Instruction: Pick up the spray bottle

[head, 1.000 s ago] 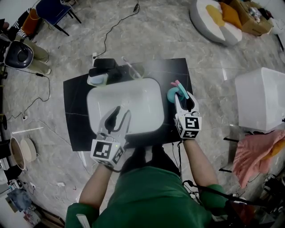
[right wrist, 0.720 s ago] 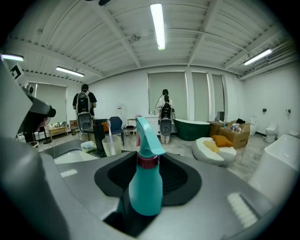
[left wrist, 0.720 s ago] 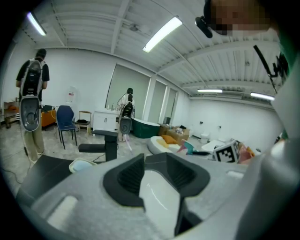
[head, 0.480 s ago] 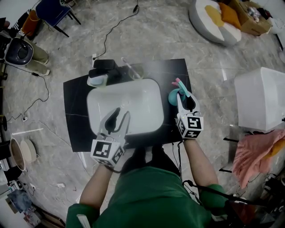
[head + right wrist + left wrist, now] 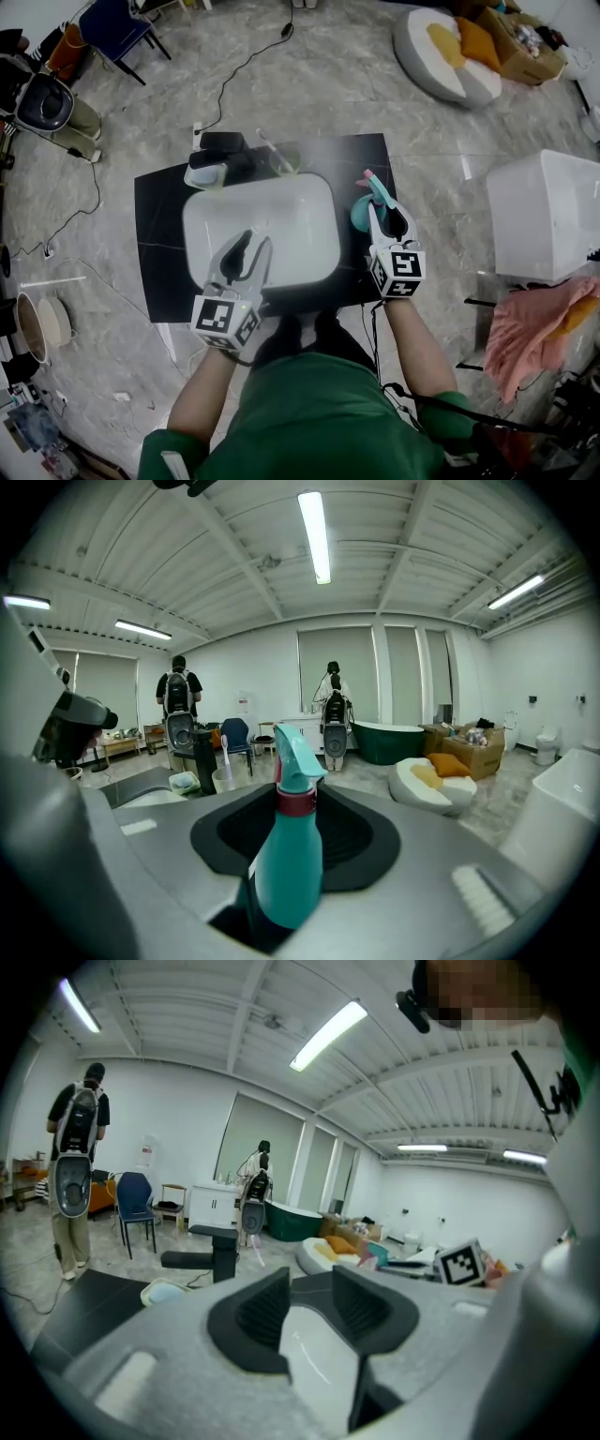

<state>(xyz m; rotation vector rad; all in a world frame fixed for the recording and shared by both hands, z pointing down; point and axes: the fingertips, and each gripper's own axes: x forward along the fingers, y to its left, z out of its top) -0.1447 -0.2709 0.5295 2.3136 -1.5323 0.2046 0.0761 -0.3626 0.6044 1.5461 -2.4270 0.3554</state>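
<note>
Two claws: left claw [image 5: 246, 246] apart, empty, over white rectangular basin [image 5: 281, 216]; right claw [image 5: 387, 210] has just been closing, with teal plastic spray bottle [image 5: 289, 855] between its jaws, standing on black counter [image 5: 159, 244]. Finish squeeze — then lift straight.

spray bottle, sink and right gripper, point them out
spray bottle [image 5: 286, 864]: right gripper view, on its teal body.
sink [image 5: 291, 211]: head view, on the bare white basin.
right gripper [image 5: 387, 211]: head view, midway between its fingertips; the jaws have just been closing, with the spray bottle between them.
</note>
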